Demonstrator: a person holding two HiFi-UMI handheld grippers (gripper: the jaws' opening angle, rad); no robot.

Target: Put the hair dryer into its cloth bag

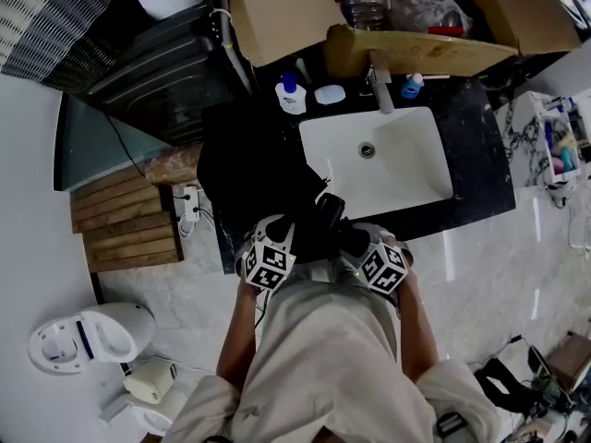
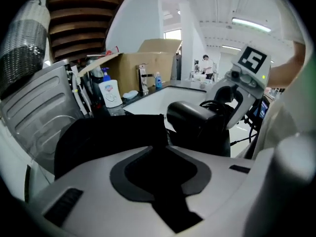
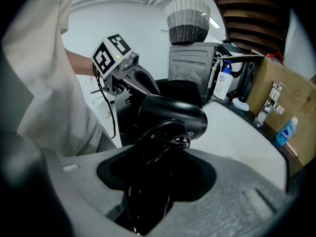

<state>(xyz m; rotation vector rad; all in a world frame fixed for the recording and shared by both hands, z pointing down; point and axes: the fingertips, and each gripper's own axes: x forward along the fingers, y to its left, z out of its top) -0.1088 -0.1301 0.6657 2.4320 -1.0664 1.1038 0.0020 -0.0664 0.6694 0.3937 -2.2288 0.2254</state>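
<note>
The black cloth bag [image 1: 247,169] lies on the dark counter to the left of the sink. My left gripper [image 1: 292,236] is shut on the bag's near edge, and black fabric [image 2: 108,137] fills the slot between its jaws [image 2: 165,146]. The black hair dryer [image 1: 331,212] hangs just right of the bag's mouth, with its cord wound round the handle. My right gripper [image 1: 356,238] is shut on that handle and cord. The dryer's barrel [image 3: 170,112] points away from me, beside the bag [image 3: 183,90]. The left gripper view shows the dryer [image 2: 195,117] close to the right of the bag.
A white sink basin [image 1: 379,160] with a faucet [image 1: 380,90] fills the counter's right half. A soap bottle [image 1: 291,95] and a cardboard box [image 1: 277,7] stand behind. A washing machine [image 1: 157,72] is at the left, with wooden slats [image 1: 125,224] and a power strip [image 1: 189,206] on the floor.
</note>
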